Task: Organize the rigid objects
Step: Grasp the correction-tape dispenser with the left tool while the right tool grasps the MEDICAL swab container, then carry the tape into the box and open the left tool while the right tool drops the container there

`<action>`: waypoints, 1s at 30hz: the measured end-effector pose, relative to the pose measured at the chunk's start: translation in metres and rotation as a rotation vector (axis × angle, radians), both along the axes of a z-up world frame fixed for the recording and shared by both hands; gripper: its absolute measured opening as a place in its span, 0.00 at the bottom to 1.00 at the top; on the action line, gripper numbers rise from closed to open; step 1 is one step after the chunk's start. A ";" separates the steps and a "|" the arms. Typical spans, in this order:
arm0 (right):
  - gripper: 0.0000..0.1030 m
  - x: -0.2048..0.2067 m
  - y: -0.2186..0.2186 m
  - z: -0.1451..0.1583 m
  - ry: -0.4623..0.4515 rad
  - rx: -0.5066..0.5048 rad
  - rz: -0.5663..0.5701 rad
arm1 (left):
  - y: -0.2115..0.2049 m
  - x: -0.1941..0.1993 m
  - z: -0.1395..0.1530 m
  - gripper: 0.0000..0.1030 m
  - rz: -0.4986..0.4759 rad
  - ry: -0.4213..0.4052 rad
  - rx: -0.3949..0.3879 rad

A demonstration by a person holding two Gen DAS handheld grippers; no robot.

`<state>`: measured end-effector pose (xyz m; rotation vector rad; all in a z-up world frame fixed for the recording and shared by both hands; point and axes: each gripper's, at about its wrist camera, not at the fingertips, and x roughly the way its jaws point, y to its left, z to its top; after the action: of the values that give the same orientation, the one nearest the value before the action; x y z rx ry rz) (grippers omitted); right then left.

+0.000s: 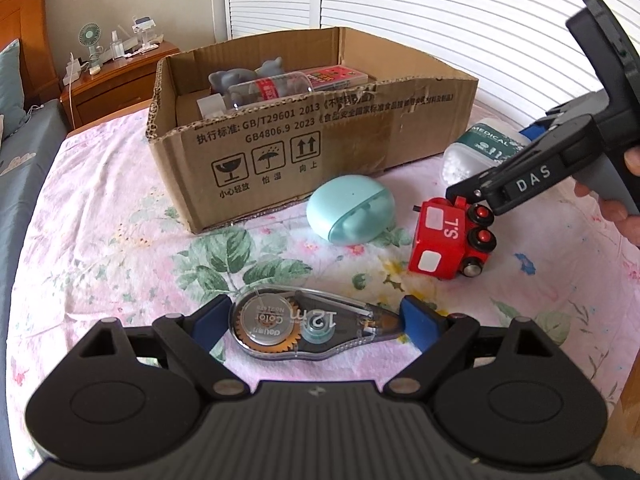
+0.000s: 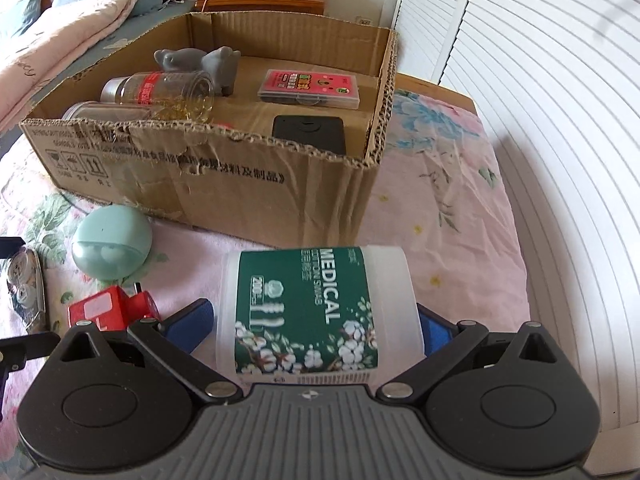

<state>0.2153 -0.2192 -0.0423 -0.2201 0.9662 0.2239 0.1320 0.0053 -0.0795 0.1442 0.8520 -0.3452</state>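
We have the left gripper (image 1: pixel 316 322) clamped on the clear flat correction-tape dispenser (image 1: pixel 304 326), near the bed's front edge. Right gripper (image 2: pixel 316 330) straddles the white cotton-swab tub with green label (image 2: pixel 316 312); grip unclear. Both lie before the open cardboard box (image 2: pixel 240 176).

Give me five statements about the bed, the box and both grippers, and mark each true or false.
1. The correction tape dispenser lies between the left gripper's fingers. True.
2. The red toy train is inside the cardboard box. False: it sits on the bedspread outside the box.
3. The right gripper has the cotton swab jar between its fingers. True.
4. The mint earbud case is open. False: it is closed.
5. The box is empty. False: it holds a grey toy, among other things.
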 end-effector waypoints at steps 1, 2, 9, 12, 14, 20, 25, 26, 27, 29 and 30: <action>1.00 0.001 0.000 0.001 0.000 0.004 0.002 | 0.000 0.000 0.000 0.87 0.000 0.000 0.000; 0.97 0.001 0.000 0.002 0.001 0.011 0.004 | 0.000 0.000 0.000 0.87 -0.001 0.000 0.000; 0.84 0.000 -0.001 0.007 0.000 -0.006 0.008 | -0.001 0.001 0.001 0.87 -0.010 0.016 0.004; 0.84 -0.003 -0.001 0.007 0.000 -0.015 0.021 | 0.000 0.002 0.002 0.87 -0.014 0.022 0.008; 0.84 -0.006 -0.001 0.008 0.001 -0.012 0.025 | 0.000 0.002 0.003 0.87 -0.016 0.025 0.010; 0.84 -0.016 -0.005 0.017 -0.017 0.019 0.037 | 0.002 0.000 0.009 0.87 -0.031 0.013 0.026; 0.84 -0.023 -0.008 0.030 -0.040 0.024 0.043 | 0.002 0.000 0.017 0.87 -0.040 0.012 0.035; 0.84 -0.024 -0.009 0.033 -0.045 0.029 0.044 | 0.002 0.000 0.019 0.87 -0.042 0.013 0.034; 0.84 -0.026 -0.009 0.037 -0.048 0.035 0.050 | 0.002 0.000 0.021 0.87 -0.044 0.015 0.033; 0.84 -0.029 -0.011 0.044 -0.058 0.043 0.056 | 0.002 0.000 0.025 0.87 -0.048 0.015 0.034; 0.84 -0.031 -0.011 0.048 -0.065 0.045 0.062 | 0.002 -0.001 0.028 0.87 -0.050 0.013 0.036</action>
<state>0.1848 -0.2306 0.0056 -0.2152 0.8900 0.2933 0.1311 0.0073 -0.0515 0.1966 0.8692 -0.3782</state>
